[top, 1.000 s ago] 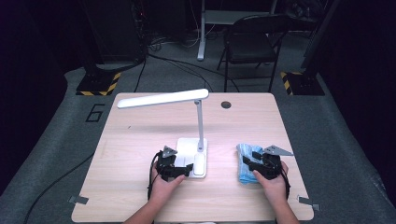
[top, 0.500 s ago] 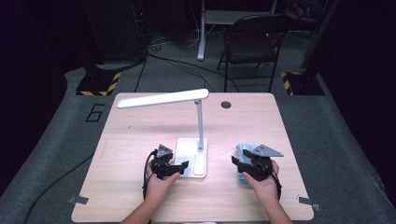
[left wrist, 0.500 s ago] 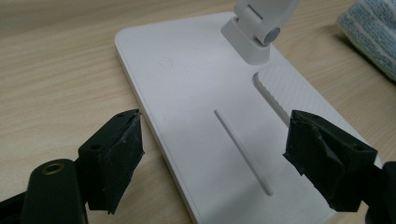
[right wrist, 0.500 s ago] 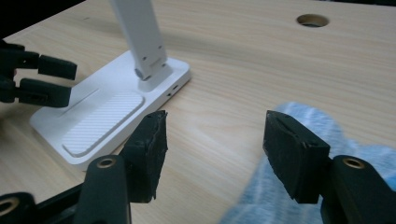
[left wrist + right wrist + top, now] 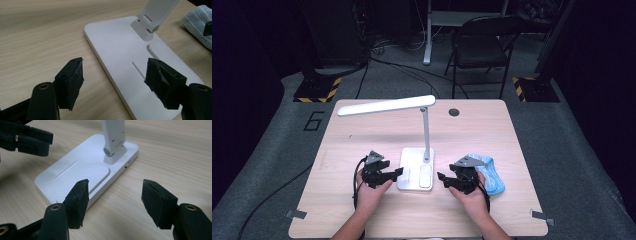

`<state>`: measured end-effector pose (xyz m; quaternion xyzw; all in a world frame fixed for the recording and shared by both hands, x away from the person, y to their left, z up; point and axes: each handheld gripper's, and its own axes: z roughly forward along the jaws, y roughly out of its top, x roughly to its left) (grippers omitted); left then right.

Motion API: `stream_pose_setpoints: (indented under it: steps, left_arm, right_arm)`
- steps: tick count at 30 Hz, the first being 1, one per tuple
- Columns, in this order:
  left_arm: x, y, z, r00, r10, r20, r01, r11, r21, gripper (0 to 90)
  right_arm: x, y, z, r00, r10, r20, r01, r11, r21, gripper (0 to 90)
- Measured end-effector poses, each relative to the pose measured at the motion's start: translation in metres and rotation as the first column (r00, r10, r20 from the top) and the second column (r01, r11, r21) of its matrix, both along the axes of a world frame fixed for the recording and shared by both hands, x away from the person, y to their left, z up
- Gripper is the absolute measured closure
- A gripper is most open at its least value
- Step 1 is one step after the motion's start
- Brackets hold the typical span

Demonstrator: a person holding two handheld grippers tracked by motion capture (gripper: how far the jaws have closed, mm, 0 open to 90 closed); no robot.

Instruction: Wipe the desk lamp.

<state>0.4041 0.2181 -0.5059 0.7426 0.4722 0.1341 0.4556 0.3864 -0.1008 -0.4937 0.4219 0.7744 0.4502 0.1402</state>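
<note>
A white desk lamp (image 5: 414, 150) stands near the middle of the wooden table (image 5: 362, 135). Its flat base (image 5: 416, 170) lies between the two grippers, and its thin post rises from the far part of the base and carries a long head that reaches toward the left side of the table.

The left gripper (image 5: 399, 172) is at the left edge of the base. In the left gripper view its jaws stand apart with the left edge of the base (image 5: 140, 62) between them, one pad over the wood and one over the base; the pads do not press on it. These jaws have just been closing.

The right gripper (image 5: 441, 177) is just beside the right edge of the base and points at it. In the right gripper view its jaws are apart and hold nothing, with bare table between them and the base (image 5: 87, 175) next to the left pad.

A blue cloth (image 5: 492, 175) lies on the table behind the right hand (image 5: 472, 197).
</note>
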Motion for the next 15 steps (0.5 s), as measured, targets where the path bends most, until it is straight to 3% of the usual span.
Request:
stream_pose_setpoints:
  steps: [5, 15]
  left_arm:
    - [0.002, 0.006, 0.000, 0.9999, 0.004, -0.010, -0.004, 1.0000, 0.001, 30.1]
    - [0.003, 0.007, 0.000, 0.9999, 0.012, -0.009, -0.012, 0.9999, 0.001, 28.7]
  right_arm:
    - [0.003, 0.020, -0.006, 0.9992, 0.039, -0.001, -0.039, 0.999, -0.036, 35.8]
    - [0.008, 0.037, -0.012, 0.9985, 0.046, -0.031, -0.047, 0.998, -0.036, 30.7]
